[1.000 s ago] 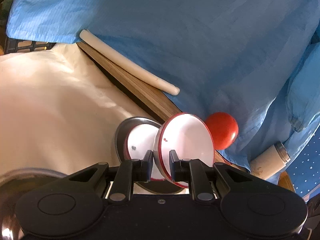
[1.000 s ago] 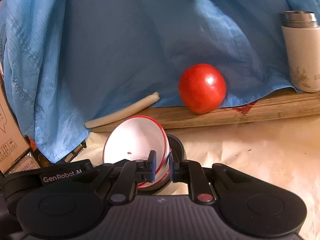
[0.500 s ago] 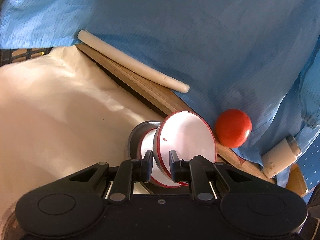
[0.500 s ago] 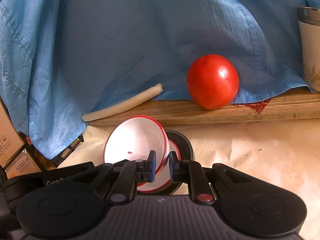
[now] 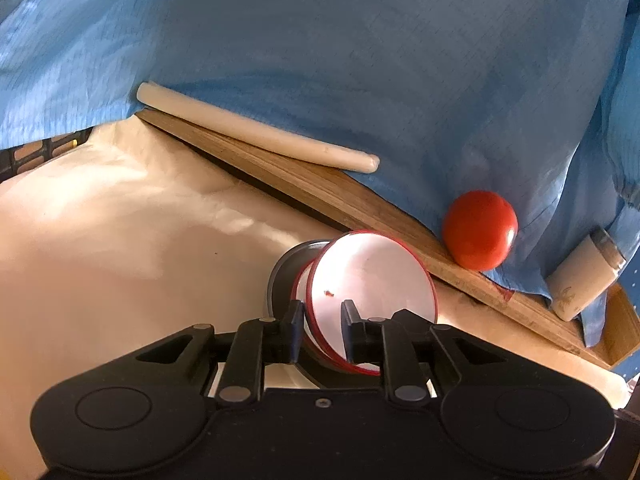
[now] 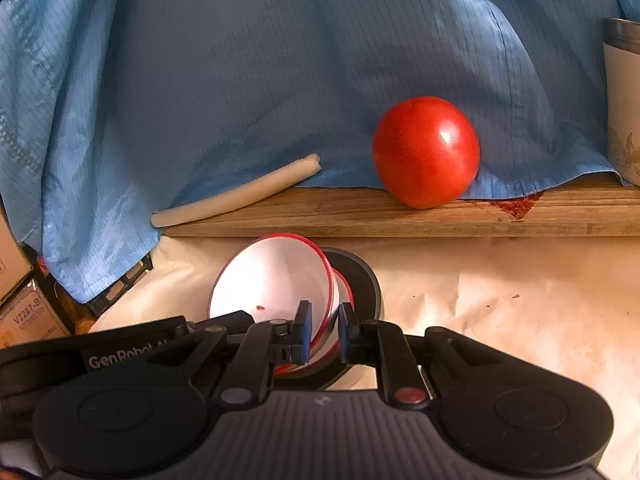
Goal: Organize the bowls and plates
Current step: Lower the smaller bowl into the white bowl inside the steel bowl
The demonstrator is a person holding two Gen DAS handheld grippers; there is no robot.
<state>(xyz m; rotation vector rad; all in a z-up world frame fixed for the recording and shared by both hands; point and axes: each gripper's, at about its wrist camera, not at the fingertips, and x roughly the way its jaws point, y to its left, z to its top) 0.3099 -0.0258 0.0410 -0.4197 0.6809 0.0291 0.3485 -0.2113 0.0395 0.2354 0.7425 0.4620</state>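
A white bowl with a red rim [image 5: 372, 276] [image 6: 276, 280] stands tilted on edge. It leans over a second red-rimmed bowl [image 5: 300, 284] [image 6: 346, 284] that sits in a dark grey dish [image 5: 284, 268] [image 6: 366, 276]. My left gripper [image 5: 322, 334] straddles the tilted bowl's rim. Its jaws are opening, with a sliver of space at the inner pad. My right gripper [image 6: 324, 334] is shut on the same bowl's rim from the other side. The left gripper's black housing [image 6: 132, 352] shows in the right wrist view.
Behind the dishes runs a wooden board [image 5: 320, 188] [image 6: 400, 216] bearing a red tomato [image 5: 478, 234] [image 6: 426, 152], a white stick [image 5: 256, 132] [image 6: 236, 196] and a cream tumbler [image 5: 584, 280] [image 6: 624, 100]. Blue cloth [image 6: 240, 60] hangs behind. Cream paper [image 5: 120, 240] covers the table. Cardboard boxes [image 6: 24, 316] stand at the left.
The left jaws have spread a little around the bowl's rim. The left wrist view has rolled, so bowl and dish sit further right. In the right wrist view the tomato looms larger.
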